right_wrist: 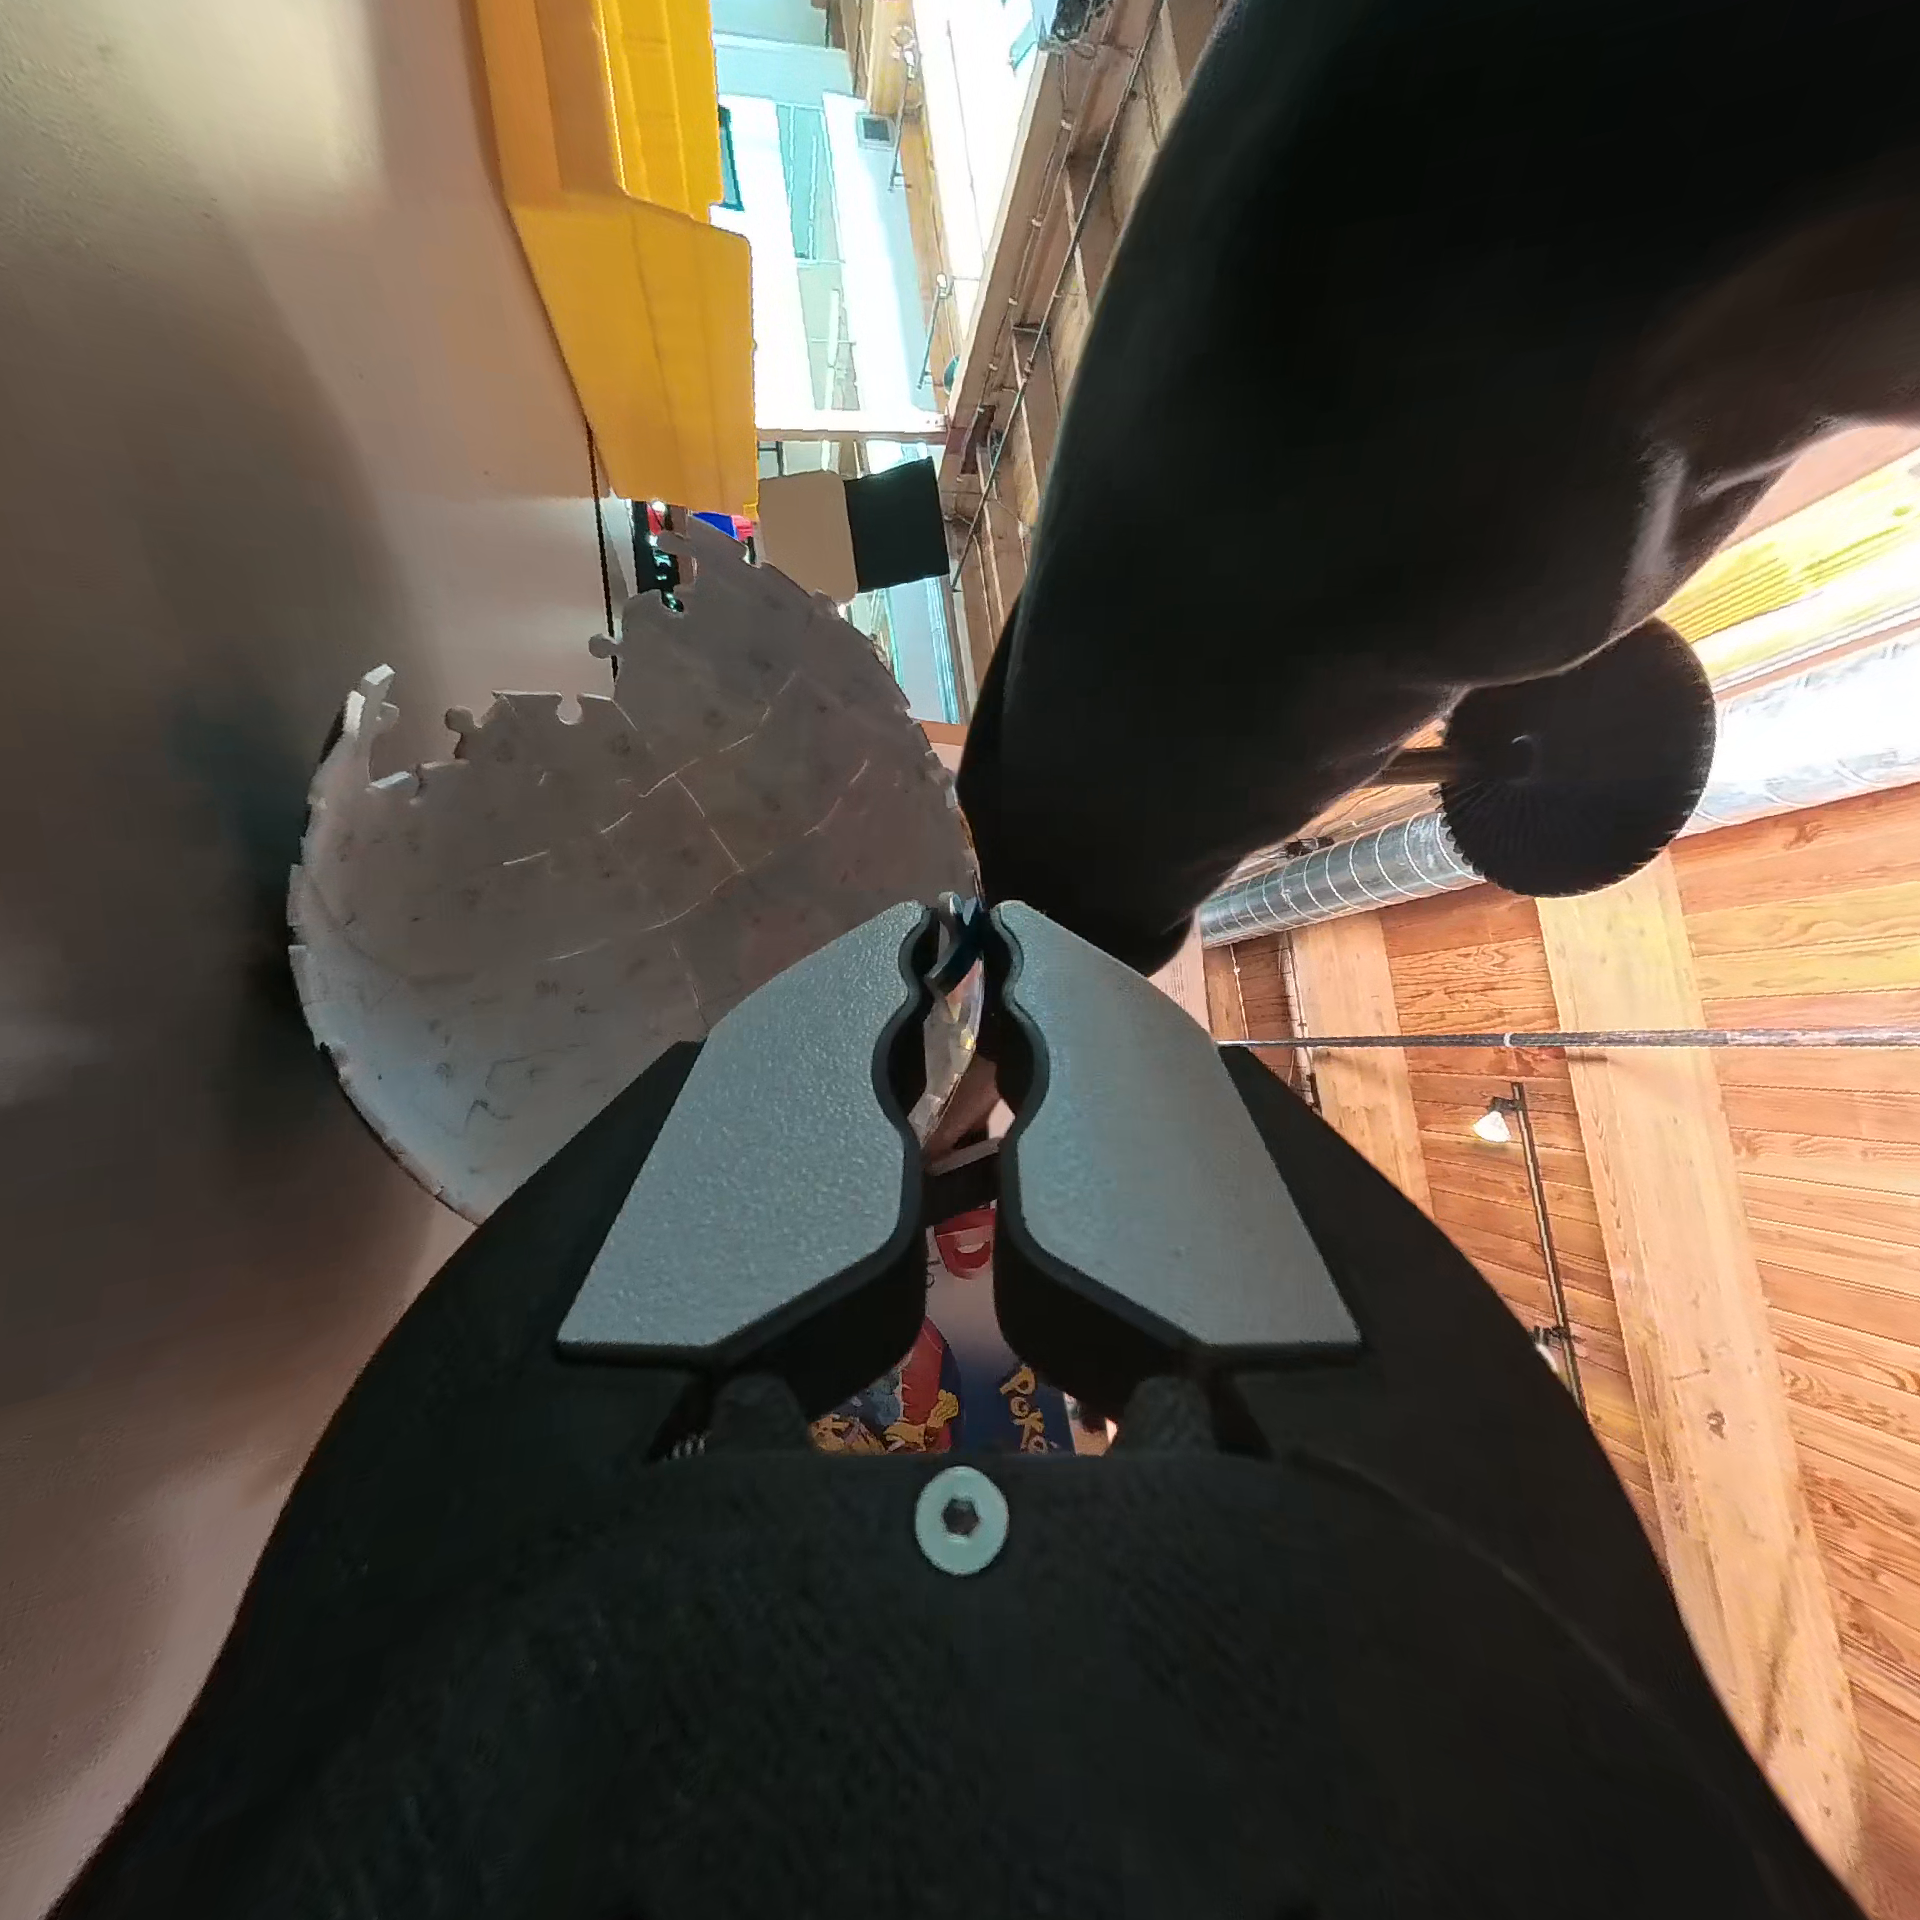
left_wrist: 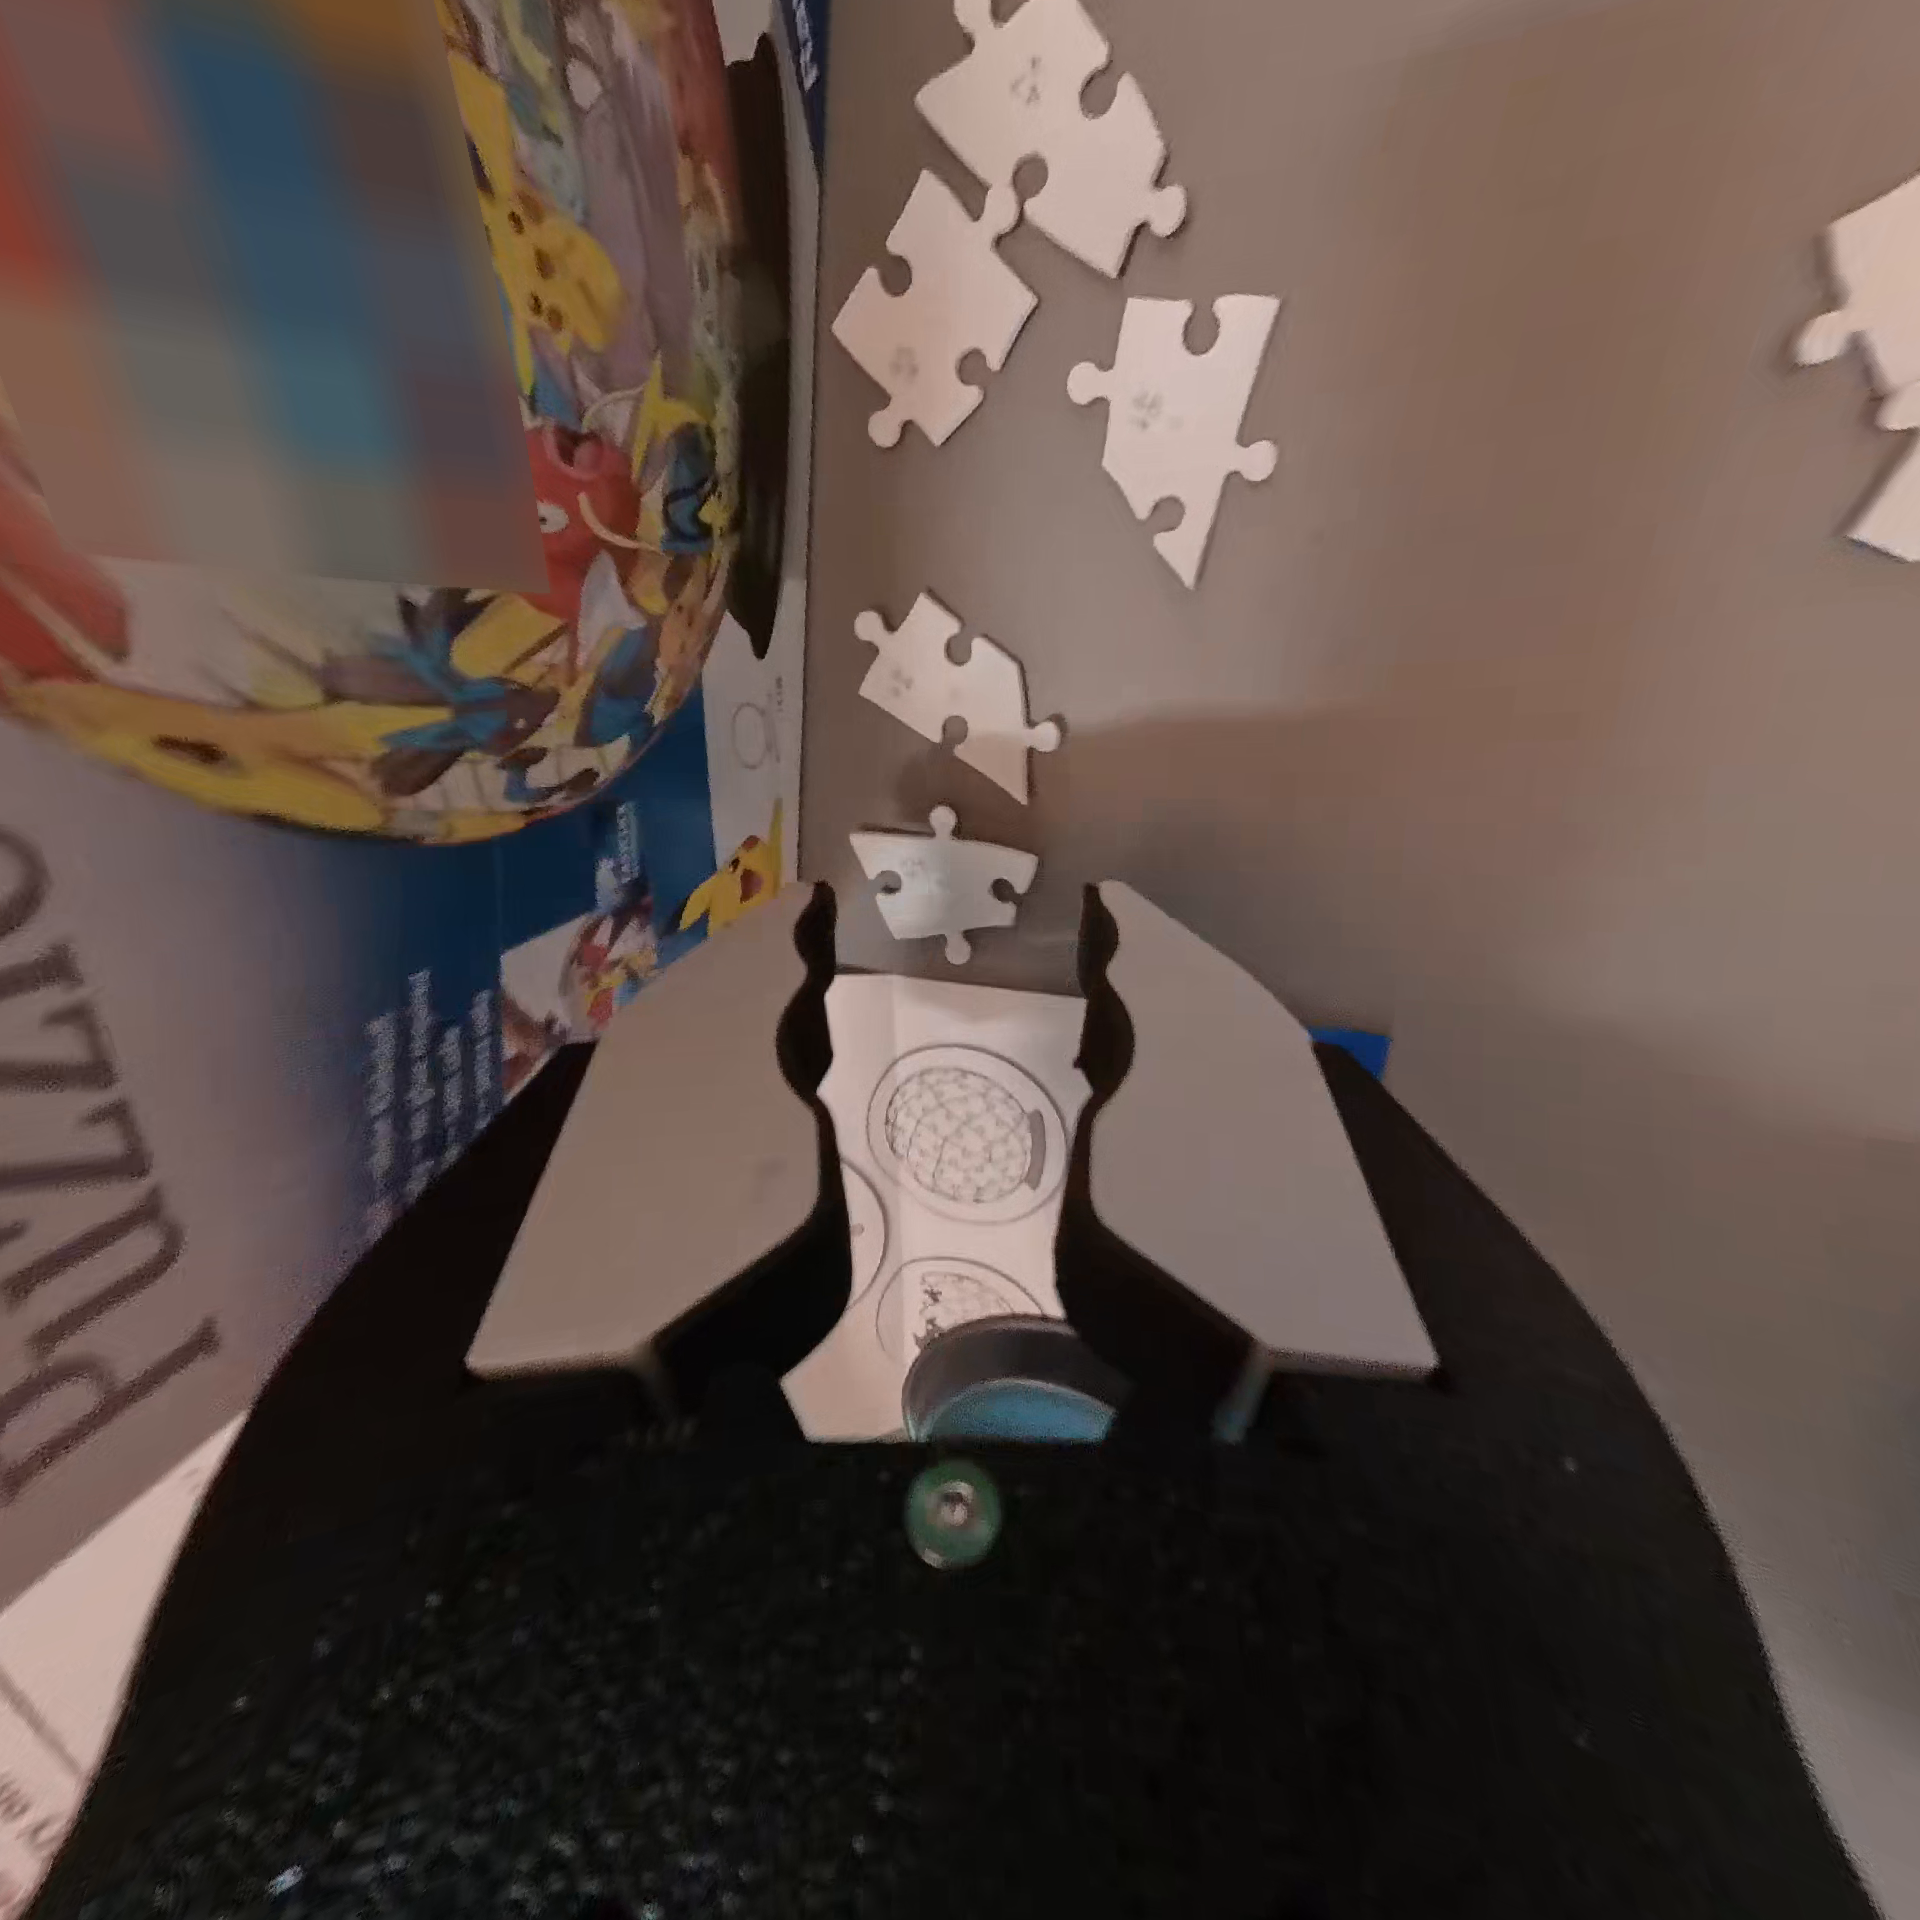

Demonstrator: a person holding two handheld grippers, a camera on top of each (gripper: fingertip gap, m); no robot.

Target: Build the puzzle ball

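Right claw (right_wrist: 961, 925) clenched on the rim of the half-built white curved puzzle shell (right_wrist: 623, 894). Left claw (left_wrist: 956, 914) released; nearest loose white piece (left_wrist: 940, 878) lies just ahead. We should approach low and pinch its edge squarely.

My left gripper (left_wrist: 956, 925) hangs with jaws apart over an instruction sheet (left_wrist: 940, 1132). Loose white puzzle pieces (left_wrist: 1174, 416) lie ahead on grey table (left_wrist: 1507, 727); colourful box (left_wrist: 520, 623) to one side.
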